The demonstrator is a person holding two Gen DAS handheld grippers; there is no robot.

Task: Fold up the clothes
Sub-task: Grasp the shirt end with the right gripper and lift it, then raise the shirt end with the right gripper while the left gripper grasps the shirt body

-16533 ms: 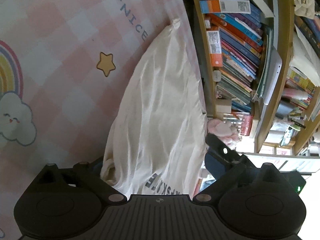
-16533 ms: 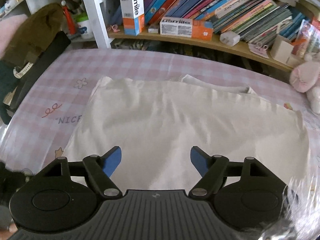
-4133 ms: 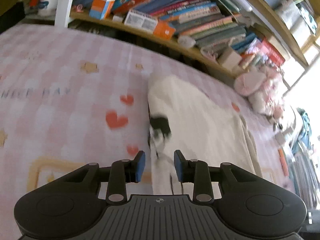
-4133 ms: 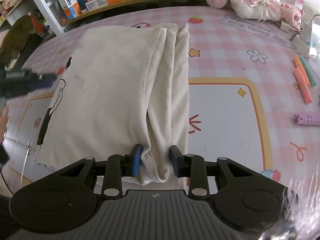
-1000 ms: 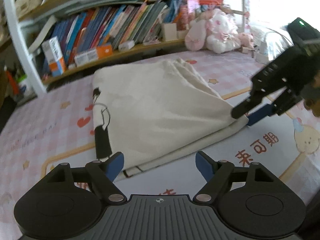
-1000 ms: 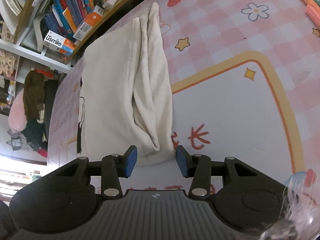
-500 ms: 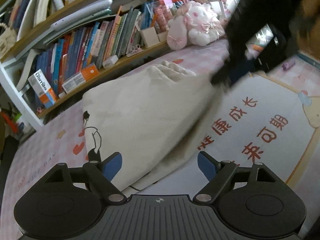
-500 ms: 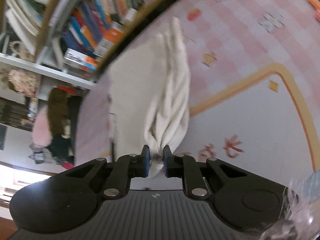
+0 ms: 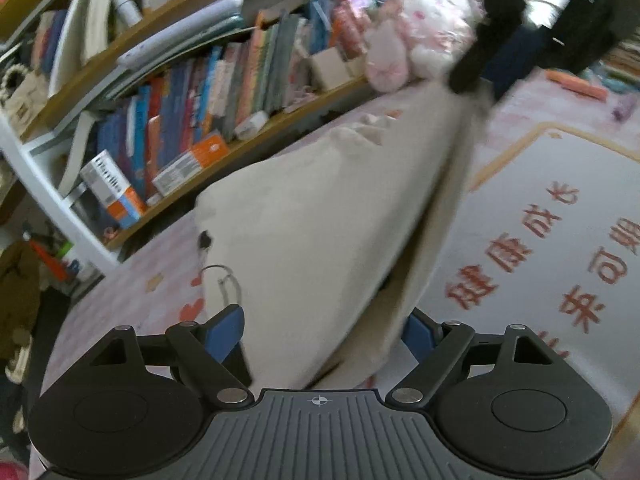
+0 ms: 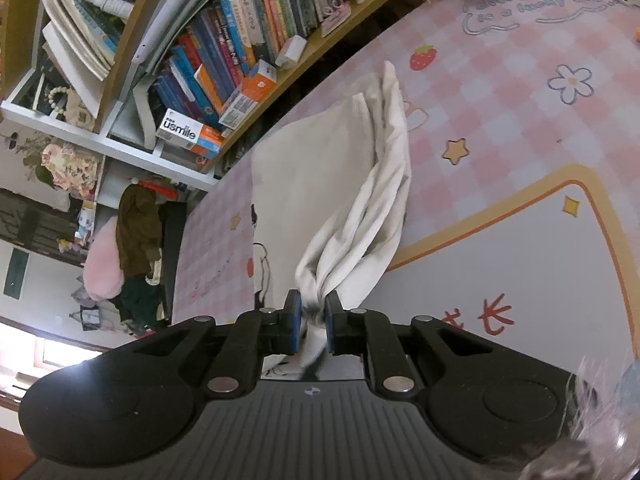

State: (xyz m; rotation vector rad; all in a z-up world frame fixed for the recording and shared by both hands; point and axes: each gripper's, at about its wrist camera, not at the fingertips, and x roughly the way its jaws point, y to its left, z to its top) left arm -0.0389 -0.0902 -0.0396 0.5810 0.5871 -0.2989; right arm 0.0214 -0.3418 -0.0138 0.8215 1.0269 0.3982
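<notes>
A cream garment (image 10: 352, 184) with a black print lies folded lengthwise on a pink checked play mat (image 10: 500, 92). My right gripper (image 10: 310, 316) is shut on the garment's bunched near corner and holds it lifted off the mat. In the left wrist view the garment (image 9: 328, 232) rises in a taut slope toward the right gripper (image 9: 480, 68), seen dark and blurred at the upper right. My left gripper (image 9: 320, 332) is open, its blue-padded fingers (image 9: 224, 328) either side of the garment's near edge, which lies between them without being clamped.
A low wooden shelf of books (image 10: 248, 48) runs along the mat's far edge, with pink plush toys (image 9: 400, 52) at its end. A brown coat and pink cushion (image 10: 132, 236) lie off the mat's left. Orange pens (image 9: 576, 82) lie far right.
My right gripper has shut on the garment's corner and raised it. The left gripper has moved in closer, so the garment's near edge now sits between its open fingers.
</notes>
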